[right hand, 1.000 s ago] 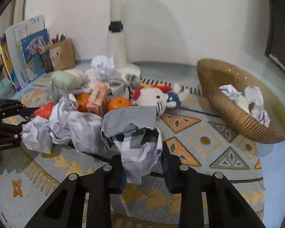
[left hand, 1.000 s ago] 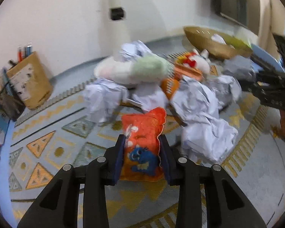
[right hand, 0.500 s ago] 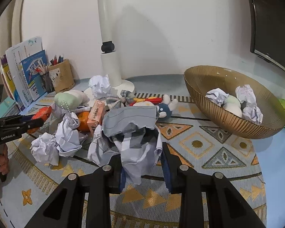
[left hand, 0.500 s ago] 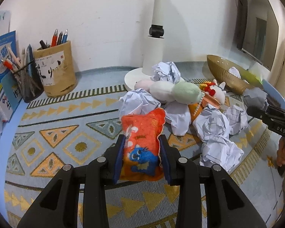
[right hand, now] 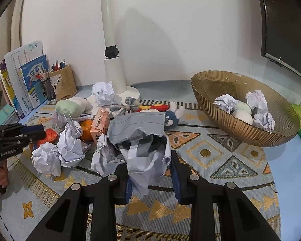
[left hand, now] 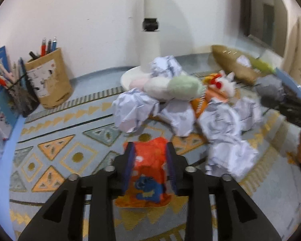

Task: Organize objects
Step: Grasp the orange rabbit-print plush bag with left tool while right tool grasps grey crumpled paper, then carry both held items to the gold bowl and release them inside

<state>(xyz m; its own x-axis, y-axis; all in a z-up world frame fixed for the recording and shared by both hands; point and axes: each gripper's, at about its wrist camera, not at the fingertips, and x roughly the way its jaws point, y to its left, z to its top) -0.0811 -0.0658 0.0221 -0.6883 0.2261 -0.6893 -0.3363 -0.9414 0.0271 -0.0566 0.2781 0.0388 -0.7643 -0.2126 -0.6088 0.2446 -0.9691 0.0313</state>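
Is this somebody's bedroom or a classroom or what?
Probably a desk or tabletop at home, used for study: a paper pen holder, upright workbooks, and a lamp pole against the wall.

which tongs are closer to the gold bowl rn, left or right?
Right. The right tongs, gripping a crumpled paper, sit just across a strip of rug from the gold bowl. The left tongs, around an orange snack bag, are beyond the clutter pile.
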